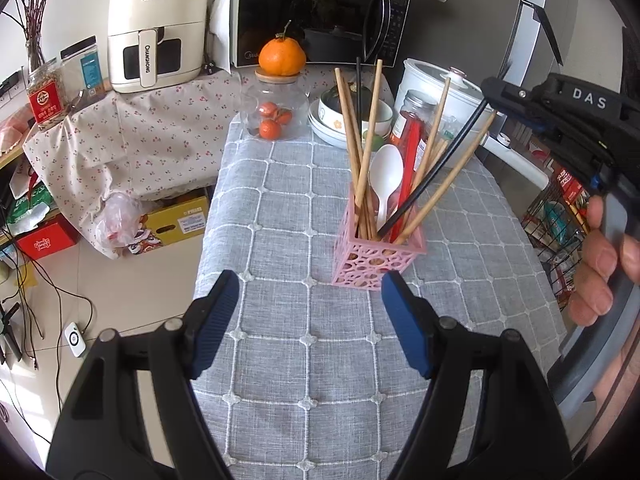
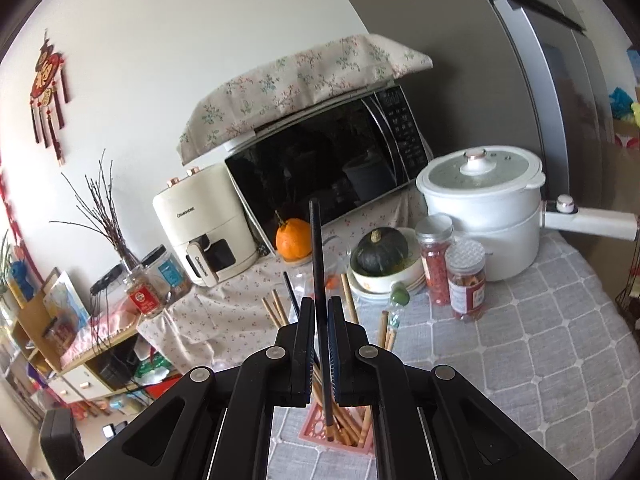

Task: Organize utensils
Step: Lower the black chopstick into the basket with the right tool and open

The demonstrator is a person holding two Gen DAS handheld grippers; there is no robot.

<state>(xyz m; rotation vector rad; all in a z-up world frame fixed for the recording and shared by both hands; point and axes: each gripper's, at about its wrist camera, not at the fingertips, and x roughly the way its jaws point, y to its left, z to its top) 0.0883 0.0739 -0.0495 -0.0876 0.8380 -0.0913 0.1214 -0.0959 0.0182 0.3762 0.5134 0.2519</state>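
A pink lattice utensil holder point(image 1: 376, 264) point(image 2: 316, 424) stands on the grey checked tablecloth point(image 1: 280, 208). It holds several wooden chopsticks point(image 1: 372, 128), a white plastic spoon point(image 1: 386, 176) and a red utensil point(image 1: 412, 160). A black chopstick point(image 1: 436, 168) point(image 2: 316, 248) leans in the holder with its lower end inside. My right gripper point(image 1: 490, 88) point(image 2: 320, 302) is shut on its upper part, above and right of the holder. The left gripper point(image 1: 310, 284) hangs open over the cloth just in front of the holder, with nothing between its fingers.
Behind the holder are a glass jar of oranges point(image 1: 276, 116), stacked bowls with a dark squash point(image 2: 380, 252), two spice jars point(image 2: 466, 280) and a white pot point(image 2: 480, 216). The table's left edge point(image 1: 208, 220) drops to the floor. A person's hand point(image 1: 600, 272) grips the right handle.
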